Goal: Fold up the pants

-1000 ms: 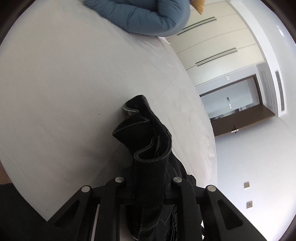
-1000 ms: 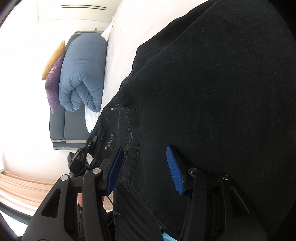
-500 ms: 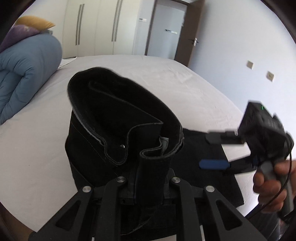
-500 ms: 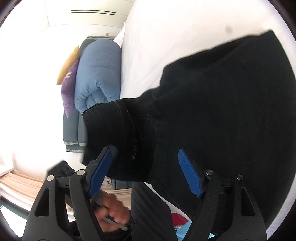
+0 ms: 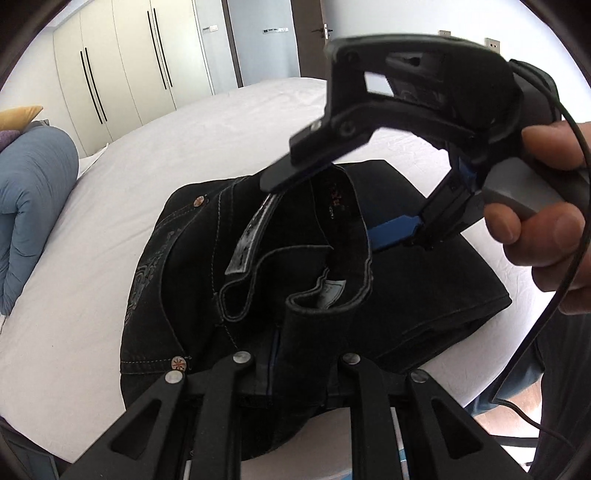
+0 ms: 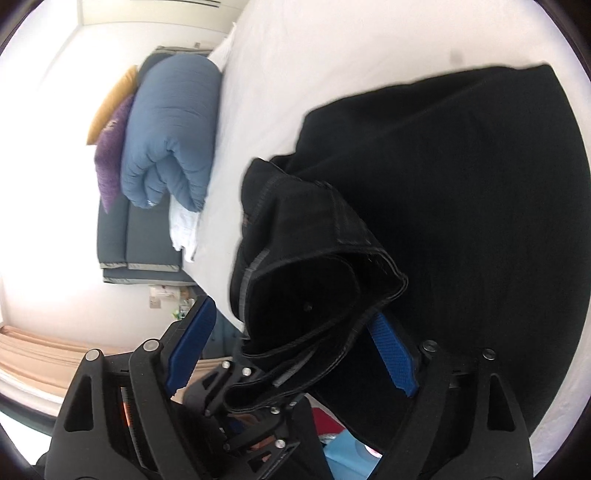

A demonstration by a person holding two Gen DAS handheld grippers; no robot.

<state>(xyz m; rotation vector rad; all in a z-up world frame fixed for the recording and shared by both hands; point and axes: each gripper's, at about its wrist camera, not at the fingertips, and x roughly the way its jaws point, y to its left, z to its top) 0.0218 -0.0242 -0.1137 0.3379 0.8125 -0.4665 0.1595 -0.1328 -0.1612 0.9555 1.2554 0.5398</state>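
Black denim pants (image 5: 424, 280) lie partly folded on the white bed (image 5: 207, 133). My left gripper (image 5: 295, 354) is shut on the bunched waistband (image 5: 314, 291) and holds it up over the folded legs. My right gripper (image 6: 291, 343) is open, its blue pads (image 6: 391, 358) spread either side of the raised waistband (image 6: 317, 266). In the left wrist view the right gripper (image 5: 332, 206) hangs just above the waistband, held by a hand (image 5: 546, 221). The left gripper (image 6: 240, 391) shows low in the right wrist view, clamped on the cloth.
A rolled blue duvet (image 6: 173, 133) with purple and yellow cushions (image 6: 110, 122) lies at the head of the bed. White wardrobes (image 5: 122, 66) and a door (image 5: 310, 33) stand beyond the bed. The bed's near edge (image 5: 55, 428) is just under my left gripper.
My left gripper has carried the waistband over onto the folded legs and turned level. My right gripper has let go, lifted off the pants and come in over the waistband.
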